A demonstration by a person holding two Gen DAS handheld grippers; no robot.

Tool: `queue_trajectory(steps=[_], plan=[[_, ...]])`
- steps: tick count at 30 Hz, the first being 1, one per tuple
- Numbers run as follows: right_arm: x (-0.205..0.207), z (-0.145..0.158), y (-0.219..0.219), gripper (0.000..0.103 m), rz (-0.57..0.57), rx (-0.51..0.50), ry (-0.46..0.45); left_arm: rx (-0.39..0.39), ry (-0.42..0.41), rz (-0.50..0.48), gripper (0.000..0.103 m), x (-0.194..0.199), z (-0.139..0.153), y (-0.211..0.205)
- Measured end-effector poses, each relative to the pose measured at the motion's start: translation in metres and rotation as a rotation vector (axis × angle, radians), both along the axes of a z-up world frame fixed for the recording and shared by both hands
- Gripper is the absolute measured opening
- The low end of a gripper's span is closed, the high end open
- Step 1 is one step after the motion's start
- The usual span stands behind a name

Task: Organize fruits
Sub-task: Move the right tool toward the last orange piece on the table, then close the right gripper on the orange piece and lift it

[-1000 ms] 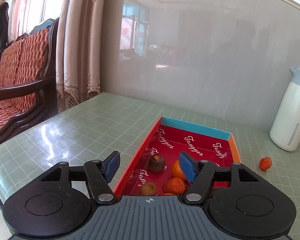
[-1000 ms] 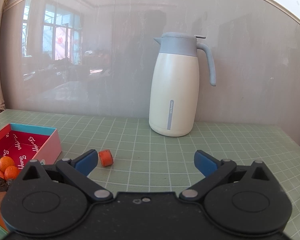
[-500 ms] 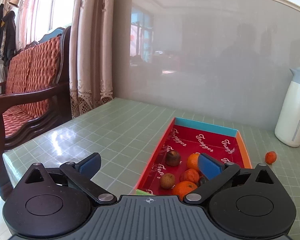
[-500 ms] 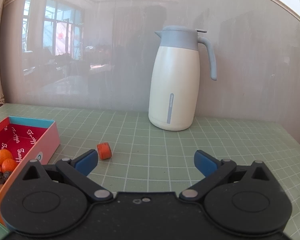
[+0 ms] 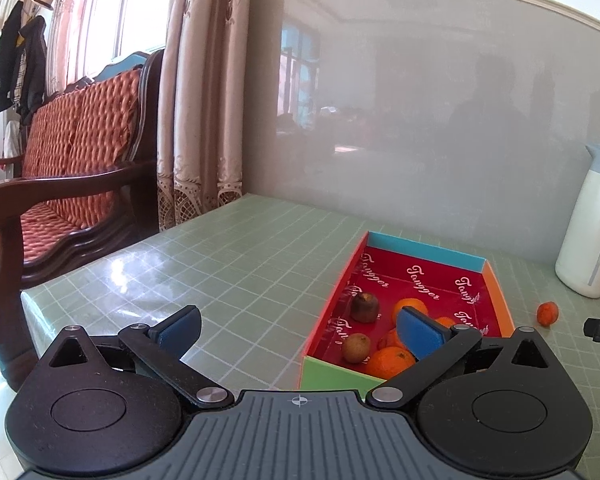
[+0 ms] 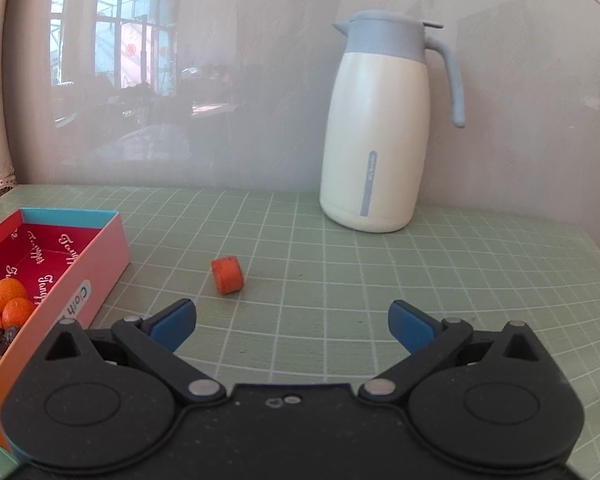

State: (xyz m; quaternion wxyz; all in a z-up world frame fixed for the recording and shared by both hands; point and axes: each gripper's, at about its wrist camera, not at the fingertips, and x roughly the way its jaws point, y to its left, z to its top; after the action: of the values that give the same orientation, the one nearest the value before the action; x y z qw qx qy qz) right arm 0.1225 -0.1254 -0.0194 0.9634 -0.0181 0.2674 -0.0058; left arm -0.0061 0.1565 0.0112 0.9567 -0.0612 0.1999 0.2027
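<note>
Fruit (image 6: 228, 274) just beyond right gripper (image 6: 292, 326)

An orange fruit piece (image 6: 228, 275) lies alone ahead of the right hand-held gripper (image 6: 292, 326); oranges (image 5: 390, 360) and brown fruits (image 5: 364, 307) sit in the red-lined box (image 5: 496, 292) to its left.

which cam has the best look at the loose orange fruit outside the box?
Right wrist. The loose orange fruit lies whole and unblocked on the green mat, ahead of the open right hand-held gripper, beside the box. In the left wrist view it is a small shape near the right edge.
</note>
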Motion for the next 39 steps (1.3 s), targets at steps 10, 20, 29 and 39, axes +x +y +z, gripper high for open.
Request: queue_trajectory(steps=[10,20,29,39], plan=[[0.029,-0.011,0.024,0.103,0.056,-0.009,0.051,0.025,0.002,0.055,0.103,-0.005,-0.004,0.016],[0.059,-0.024,0.032,0.100,0.061,-0.034,0.098,0.037,0.009,0.097,0.103,-0.013,-0.007,0.033],[0.090,-0.032,0.023,0.077,0.089,-0.009,0.146,0.041,0.019,0.102,0.103,-0.013,-0.009,0.036],[0.101,-0.033,0.028,0.033,0.151,0.002,0.148,0.037,0.028,0.089,0.103,-0.008,-0.009,0.032]])
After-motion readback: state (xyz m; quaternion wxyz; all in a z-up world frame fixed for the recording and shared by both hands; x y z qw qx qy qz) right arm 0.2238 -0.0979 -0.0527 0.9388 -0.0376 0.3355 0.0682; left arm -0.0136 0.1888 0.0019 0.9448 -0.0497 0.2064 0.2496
